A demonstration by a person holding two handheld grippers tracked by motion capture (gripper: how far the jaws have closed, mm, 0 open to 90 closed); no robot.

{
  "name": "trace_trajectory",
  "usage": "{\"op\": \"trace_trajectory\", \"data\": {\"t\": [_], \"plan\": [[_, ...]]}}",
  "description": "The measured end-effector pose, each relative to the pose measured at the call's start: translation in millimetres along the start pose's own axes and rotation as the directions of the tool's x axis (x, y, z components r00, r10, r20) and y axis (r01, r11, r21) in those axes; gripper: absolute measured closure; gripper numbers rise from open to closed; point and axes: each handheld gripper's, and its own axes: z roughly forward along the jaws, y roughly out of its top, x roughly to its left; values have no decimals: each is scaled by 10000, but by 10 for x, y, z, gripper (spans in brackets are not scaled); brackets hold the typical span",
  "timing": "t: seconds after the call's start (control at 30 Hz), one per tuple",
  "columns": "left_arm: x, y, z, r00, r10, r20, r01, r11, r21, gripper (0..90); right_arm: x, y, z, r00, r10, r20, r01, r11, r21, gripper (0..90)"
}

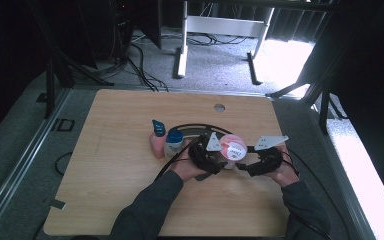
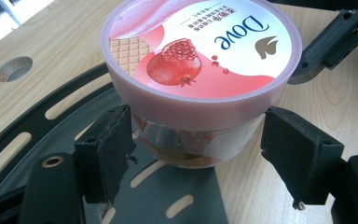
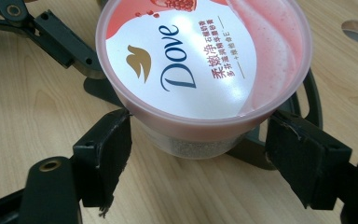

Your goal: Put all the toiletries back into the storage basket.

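Observation:
A Dove jar [image 1: 232, 149] with a pink printed lid [image 2: 200, 46] and a clear body stands at the table's middle, partly on a black slotted plate [image 2: 168, 196]. My left gripper [image 2: 193, 140] is shut on the jar's clear body [image 2: 191, 140], with both pads pressed against it just under the lid. In the high view the left gripper [image 1: 211, 156] is at the jar's left. My right gripper [image 3: 198, 144] comes from the opposite side and straddles the same jar [image 3: 200, 65]. Its jaws stand open, with a small gap to the body. The right gripper [image 1: 247, 167] sits right of the jar.
A pink bottle with a blue cap [image 1: 156, 137] and a pale bottle with a blue cap [image 1: 173, 142] stand just left of the left hand. A black curved frame [image 2: 37, 121] rings the plate. A round hole [image 1: 219, 107] sits near the wooden table's [image 1: 120, 165] far edge.

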Motion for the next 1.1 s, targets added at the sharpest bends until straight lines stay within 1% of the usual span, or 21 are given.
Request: {"op": "trace_trajectory", "data": {"t": [0.03, 0.17, 0.47, 0.7, 0.9, 1.1], "plan": [[7, 1, 7, 10000, -58, 1, 58, 10000, -23, 257, -5, 8, 1, 10000, 10, 14, -10, 10000, 11, 228], [21, 6, 18, 10000, -56, -30, 56, 10000, -42, 259, -27, 27, 6, 10000, -47, 55, 47, 10000, 77, 228], [56, 47, 48, 10000, 56, -34, -56, 9999, 140, 259, -69, 32, 13, 9999, -41, 110, 39, 9999, 132, 228], [78, 66, 66, 9999, 71, -75, -70, 9999, 140, 259, -100, 33, 17, 9999, 39, 135, -41, 9999, 94, 229], [99, 67, 87, 9999, -37, -114, 38, 10000, 62, 259, -128, 44, 24, 9998, 43, 172, -45, 9999, 99, 229], [135, 63, 115, 9997, -189, -166, 189, 9998, -13, 259, -170, 55, 50, 9997, 155, 173, -156, 9998, 90, 230]]}}
